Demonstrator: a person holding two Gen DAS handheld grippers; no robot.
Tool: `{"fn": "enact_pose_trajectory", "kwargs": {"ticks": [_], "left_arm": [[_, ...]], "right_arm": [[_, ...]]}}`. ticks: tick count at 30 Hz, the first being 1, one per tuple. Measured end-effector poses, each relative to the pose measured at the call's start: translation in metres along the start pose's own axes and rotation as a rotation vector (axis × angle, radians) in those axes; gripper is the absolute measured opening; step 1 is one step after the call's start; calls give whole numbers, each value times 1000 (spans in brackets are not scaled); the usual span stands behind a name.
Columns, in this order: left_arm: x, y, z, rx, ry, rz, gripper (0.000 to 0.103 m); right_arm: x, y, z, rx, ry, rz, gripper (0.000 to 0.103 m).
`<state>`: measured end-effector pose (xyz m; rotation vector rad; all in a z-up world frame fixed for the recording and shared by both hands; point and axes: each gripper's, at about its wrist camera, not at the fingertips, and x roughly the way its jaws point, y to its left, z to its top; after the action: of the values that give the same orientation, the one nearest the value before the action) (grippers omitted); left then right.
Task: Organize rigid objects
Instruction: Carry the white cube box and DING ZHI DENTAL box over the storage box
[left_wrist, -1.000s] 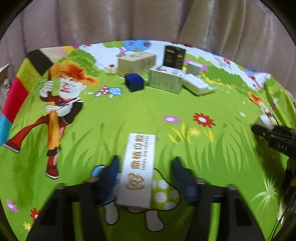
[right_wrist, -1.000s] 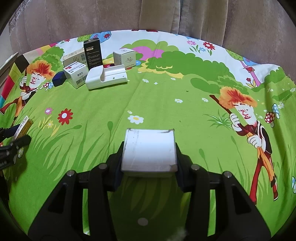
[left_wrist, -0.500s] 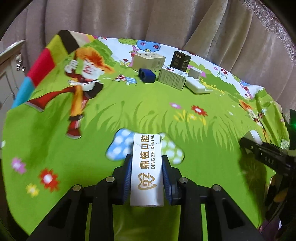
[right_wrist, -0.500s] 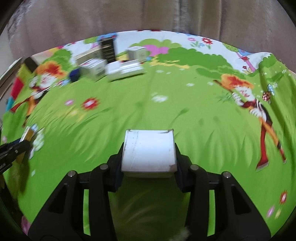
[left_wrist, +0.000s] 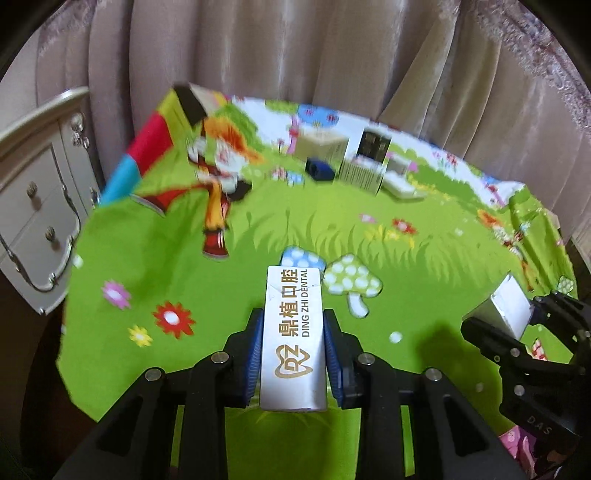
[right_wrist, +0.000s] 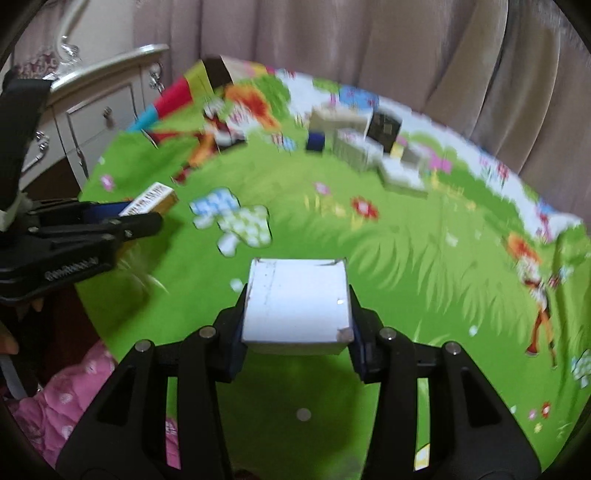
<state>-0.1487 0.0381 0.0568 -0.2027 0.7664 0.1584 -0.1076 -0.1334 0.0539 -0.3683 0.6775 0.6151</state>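
Lifted clear of the cloth and carried back toward the near edge since a second ago: both boxes now ride above the green cartoon cloth (left_wrist: 258, 236), with more of the white dresser (left_wrist: 33, 206) and the curtain (left_wrist: 295, 55) in sight than before. Left gripper (left_wrist: 293, 354) clamped narrow on the long sides of the white dental box (left_wrist: 293, 332), blue pads (left_wrist: 255, 354) pressing flat against the card, box pointing forward along the fingers. Right gripper (right_wrist: 297, 325) closed on the squat white box (right_wrist: 295, 306), jaws held wider by its broader body; seen from the left wrist as a pale box (left_wrist: 511, 310) off to the right, well apart from the dental box. Far across the cloth, grouped close together: a tan carton (left_wrist: 325, 147), a dark blue cube (left_wrist: 319, 170), a black box (left_wrist: 375, 142), a printed white box (left_wrist: 362, 175) and a flat white case (left_wrist: 400, 186)

Judged from looks: thin card cartons, light, probably near hollow; stiff enough along the edges yet apt to dent if squeezed hard on a broad face. Smooth printed surface, so some risk of sliding between the pads under a quick swing. Best held as now, across the narrow width near mid-length, pads square to the side walls. One corner of the squat box looks scuffed, so gentle setting-down advised beside the far group
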Motion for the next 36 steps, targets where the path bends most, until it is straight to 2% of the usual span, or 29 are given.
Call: {"fn": "enact_pose_trajectory", "kwargs": {"ticks": [5,11,15,28,32,36], "left_arm": [[-41,-12,16,21,-125,-3,31],[-92,-30,35,51,-277,-12,31],[-122,-42,42,83,-353,-18,31],[-175,-73,47,144,-502,-34,32],[-186,-89,47,180,-533,-43,32],[-188,-110,47,225,-528,-85,32]], "right_arm": [[-48,8,16,-22,-145,-32,49],[-113,14,32,-27,-383,-93,49],[-140,11,39,-9,-465,-113,49],[-204,-7,25,37,-626,-188,49],[-216,-16,18,57,-643,-212,49],[-226,-27,7,78,-644,-244,49]]}}
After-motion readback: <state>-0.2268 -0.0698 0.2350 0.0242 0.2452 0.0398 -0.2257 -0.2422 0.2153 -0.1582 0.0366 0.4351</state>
